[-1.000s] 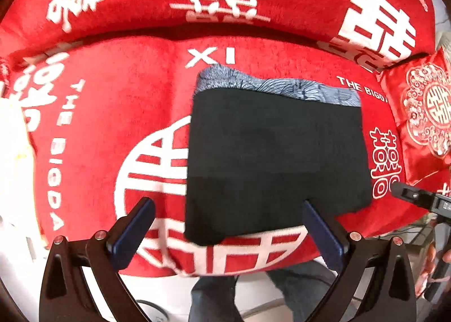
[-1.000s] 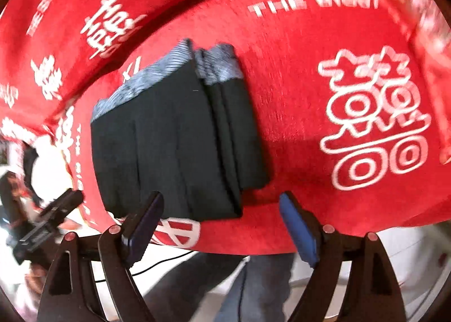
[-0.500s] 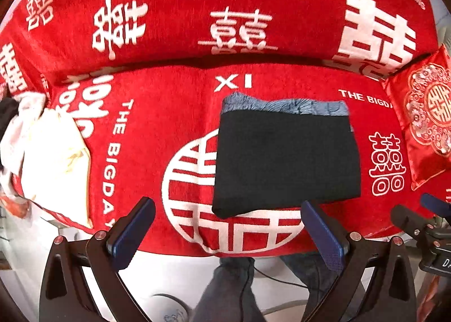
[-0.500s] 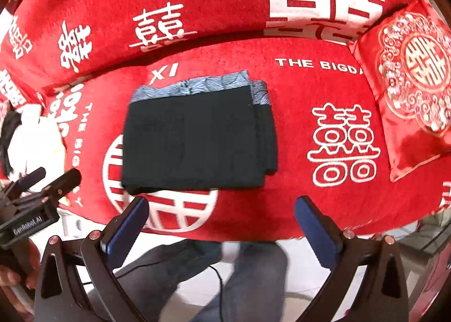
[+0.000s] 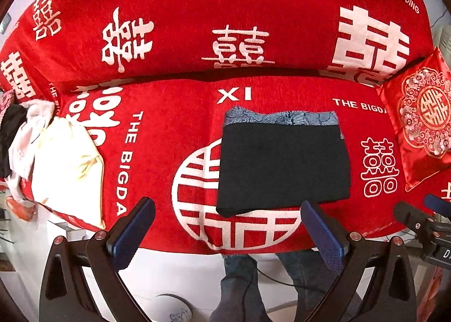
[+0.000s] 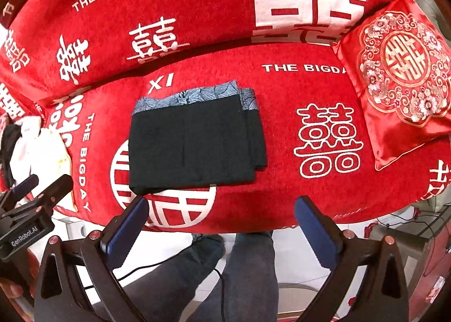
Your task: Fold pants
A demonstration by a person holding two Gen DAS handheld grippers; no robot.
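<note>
**Both grippers pulled back, folded pants lying on the sofa seat**

Both grippers are now standing farther back from the sofa than a second ago — the pants look smaller in both views and more of the red backrest is showing above them.

Going from left to right: at the far left end of the seat a pile of white and cream clothes (image 5: 60, 164) is lying, with a dark piece at its edge. The left gripper (image 5: 228, 233) is hovering in front of the seat edge, its two blue fingers (image 5: 131, 233) spread wide apart and holding nothing. Past it, the black pants (image 5: 282, 167) are resting as a flat folded rectangle in the middle of the seat, partly covering the white round emblem (image 5: 194, 189) of the red cover (image 5: 174, 124); a grey-blue patterned band (image 5: 282, 118) is showing along the far edge. In the right wrist view the folded layers are stepping out on the right side of the pants (image 6: 194, 141).

The right gripper (image 6: 221, 230) is also hanging before the seat edge — wide open, empty, not touching the cloth. At the far right a red embroidered cushion (image 6: 406, 85) is leaning against the backrest. Below the seat edge the person's legs in blue jeans (image 6: 242, 274) are appearing.
</note>
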